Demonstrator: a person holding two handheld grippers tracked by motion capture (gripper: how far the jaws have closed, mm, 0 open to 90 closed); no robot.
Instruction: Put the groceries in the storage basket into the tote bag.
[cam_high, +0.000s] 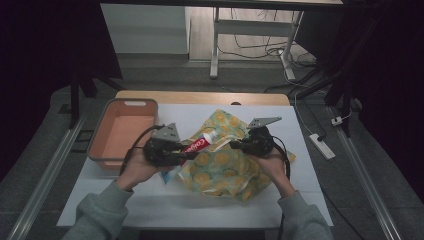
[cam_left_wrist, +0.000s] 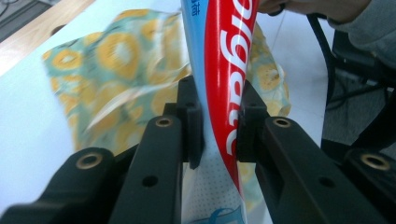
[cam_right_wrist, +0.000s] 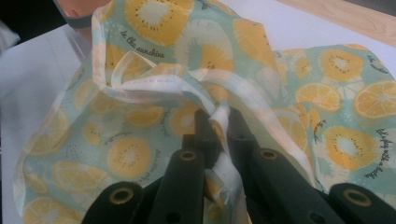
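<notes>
Toothpaste tube clamped between left gripper jaws, cap aimed at fruit-print bag, whose rim right gripper pinches ahead; risk: rim slipping, mouth collapsing before the tube.

A grey-rimmed, orange-lined rectangular plastic bin sits at the left edge of the white-topped counter; a white power strip lies on the floor right of the counter.

Toothpaste tube cap cut off; bag print blurred.
</notes>
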